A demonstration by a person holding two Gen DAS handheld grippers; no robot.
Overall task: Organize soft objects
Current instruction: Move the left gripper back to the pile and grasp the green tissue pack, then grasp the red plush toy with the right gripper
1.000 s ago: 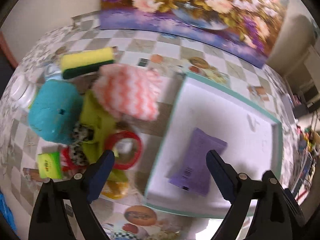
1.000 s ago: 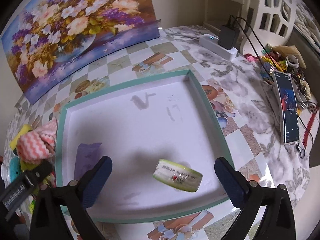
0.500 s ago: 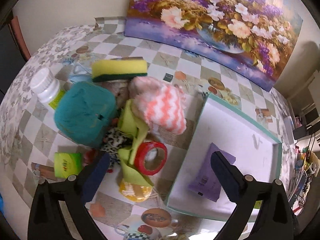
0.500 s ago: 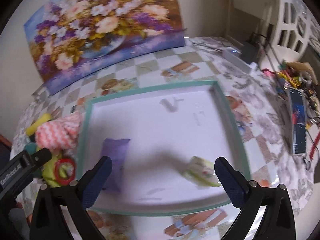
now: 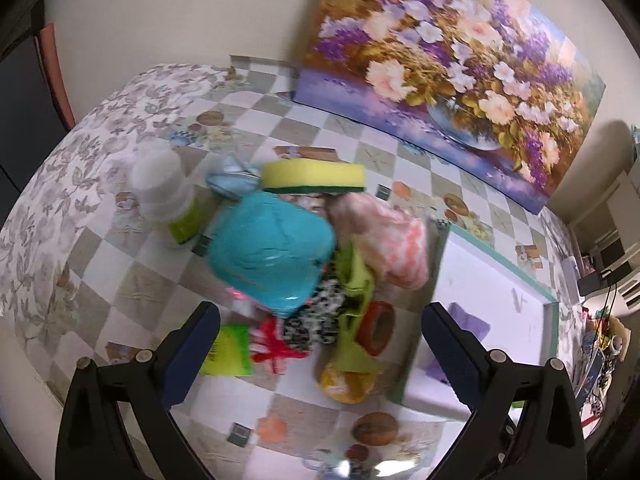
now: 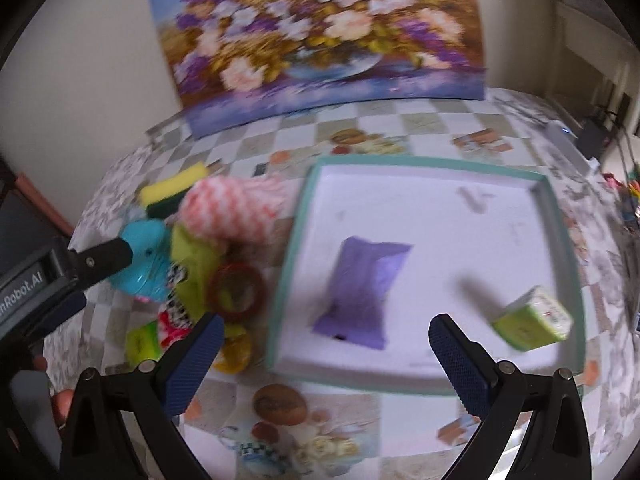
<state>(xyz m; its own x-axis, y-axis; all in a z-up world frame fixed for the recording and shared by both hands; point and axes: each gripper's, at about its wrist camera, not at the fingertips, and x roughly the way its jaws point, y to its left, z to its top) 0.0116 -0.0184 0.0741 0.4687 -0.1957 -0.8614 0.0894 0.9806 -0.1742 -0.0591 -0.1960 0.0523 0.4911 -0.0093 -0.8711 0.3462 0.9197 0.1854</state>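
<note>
A: Left hand-held gripper (image 5: 320, 344)?
B: Jaws spread wide, just been opening, nothing between them. It hangs over the pile of soft stuff on the counter (image 5: 132, 280).
A: Right hand-held gripper (image 6: 326, 348)?
B: Also wide apart, empty, over the near edge of the tray (image 6: 436, 390).
A: What's in the tray?
B: White floor, teal rim. A flat purple packet (image 6: 362, 290) lies left of the middle, crinkly, sealed ends. A small pale-green pack (image 6: 532, 318) with white and red print sits near the right corner, blurred. The two are well apart.
A: The pile?
B: Left of the tray, on the checkered cloth. A teal squishy cushion (image 5: 272, 252), shiny and rounded-square, sits on top. Behind it is a yellow sponge (image 5: 314, 176) with a dark green scrub layer. To its right, a pink-and-white zigzag cloth (image 5: 392, 240), bunched. A lime-green cloth (image 5: 356, 280) drapes down between them.
A: Lower part?
B: A black-and-white spotted fabric (image 5: 316, 316), something red and white (image 5: 276, 348), too blurred to tell, a lime-green packet (image 5: 230, 354) beside the left finger and a yellow soft lump (image 5: 348, 384).
A: Non-soft things?
B: A red tape roll (image 5: 376, 328) against the lime cloth, and a white-capped bottle (image 5: 164, 196) left of the cushion.
</note>
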